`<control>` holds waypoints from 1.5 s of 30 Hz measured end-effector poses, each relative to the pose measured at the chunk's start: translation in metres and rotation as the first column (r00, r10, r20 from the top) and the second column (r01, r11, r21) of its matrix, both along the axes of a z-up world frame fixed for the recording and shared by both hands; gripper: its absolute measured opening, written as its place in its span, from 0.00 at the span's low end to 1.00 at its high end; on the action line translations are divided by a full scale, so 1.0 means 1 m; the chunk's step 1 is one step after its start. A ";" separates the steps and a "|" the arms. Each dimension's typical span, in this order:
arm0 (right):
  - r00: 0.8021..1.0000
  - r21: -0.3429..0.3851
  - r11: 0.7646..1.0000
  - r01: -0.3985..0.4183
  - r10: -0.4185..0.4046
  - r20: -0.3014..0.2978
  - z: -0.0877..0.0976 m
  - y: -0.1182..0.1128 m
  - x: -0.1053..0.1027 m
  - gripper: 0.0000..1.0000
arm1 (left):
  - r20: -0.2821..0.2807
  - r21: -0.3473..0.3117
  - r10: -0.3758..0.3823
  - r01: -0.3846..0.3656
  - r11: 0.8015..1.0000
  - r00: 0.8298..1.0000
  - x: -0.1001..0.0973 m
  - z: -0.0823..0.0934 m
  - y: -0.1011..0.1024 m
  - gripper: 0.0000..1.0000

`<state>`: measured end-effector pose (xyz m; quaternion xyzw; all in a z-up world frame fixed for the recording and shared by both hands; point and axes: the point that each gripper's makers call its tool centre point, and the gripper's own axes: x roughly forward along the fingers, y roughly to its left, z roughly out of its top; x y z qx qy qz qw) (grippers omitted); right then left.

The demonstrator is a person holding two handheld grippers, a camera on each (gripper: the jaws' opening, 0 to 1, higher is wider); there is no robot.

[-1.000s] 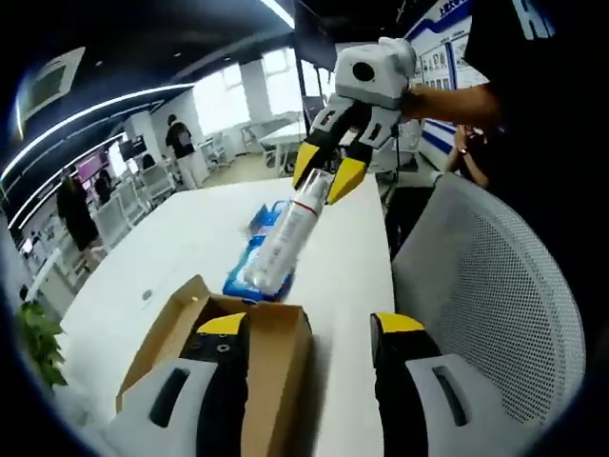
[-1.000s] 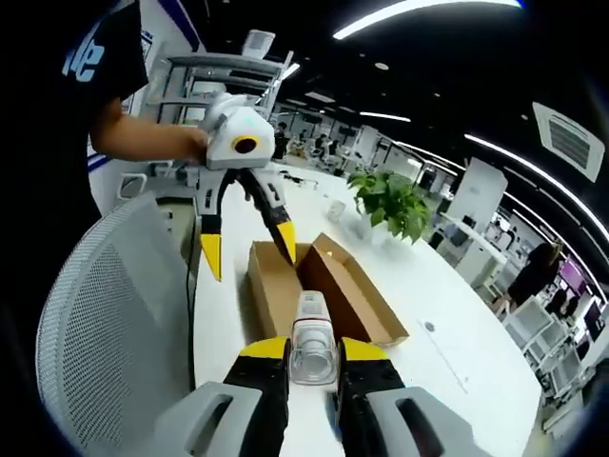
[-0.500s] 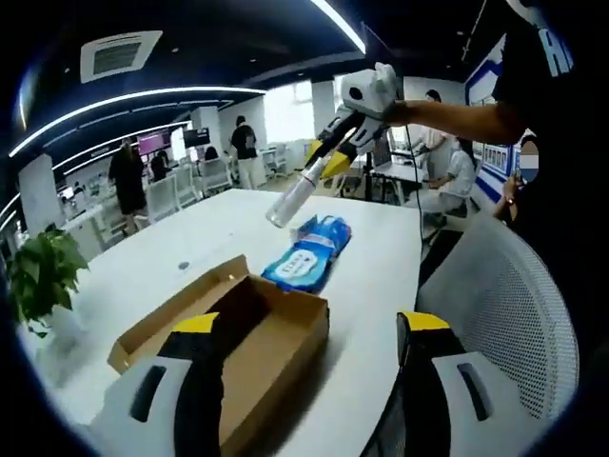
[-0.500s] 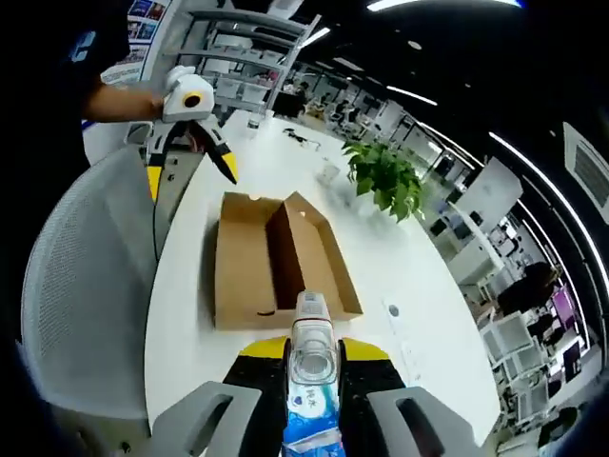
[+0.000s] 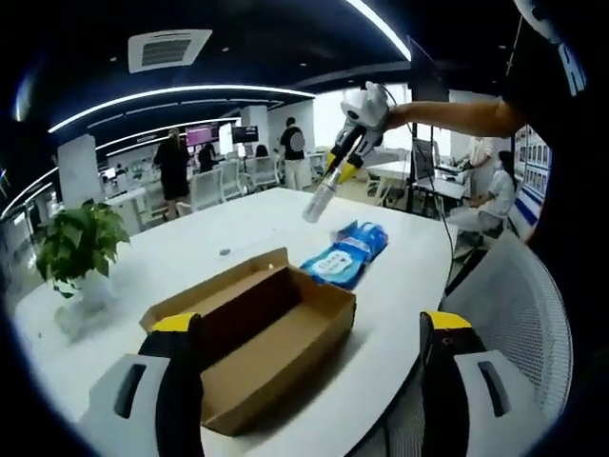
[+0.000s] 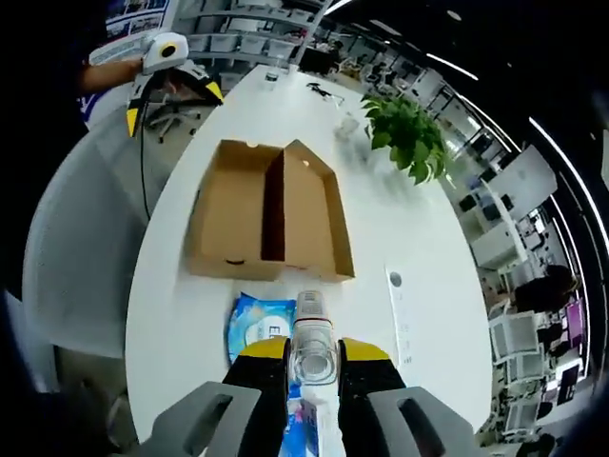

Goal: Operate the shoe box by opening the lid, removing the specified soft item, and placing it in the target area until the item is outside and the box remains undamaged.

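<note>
The brown cardboard shoe box (image 5: pixel 262 333) (image 6: pixel 238 214) lies open on the white table (image 5: pixel 228 233), its lid folded out flat beside it. A soft blue pack (image 5: pixel 347 255) (image 6: pixel 255 328) lies on the table just beyond the box. My right gripper (image 6: pixel 312 350) (image 5: pixel 350 152) is shut on a clear bottle (image 6: pixel 310 328) (image 5: pixel 320 198) and holds it high above the blue pack. My left gripper (image 5: pixel 309 328) (image 6: pixel 171 103) stands open at the box's near end, with nothing between its jaws.
A grey mesh chair (image 5: pixel 519 319) (image 6: pixel 81 238) sits at the table's edge by the person. A potted plant (image 5: pixel 71 252) (image 6: pixel 411 133) stands on the table past the box. A small dark item (image 6: pixel 324 90) lies at the far end. People stand among desks behind.
My right gripper has risen with the bottle, away from the box and over the blue pack. My left gripper has drawn back from the box and stayed open.
</note>
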<state>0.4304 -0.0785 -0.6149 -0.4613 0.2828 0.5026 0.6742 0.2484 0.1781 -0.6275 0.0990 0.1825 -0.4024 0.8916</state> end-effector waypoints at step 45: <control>0.967 -0.425 0.898 -0.112 0.000 -0.255 -0.132 -0.014 0.063 0.15 | -0.031 0.029 0.241 -0.240 0.970 0.970 -0.010 -0.010 0.049 0.98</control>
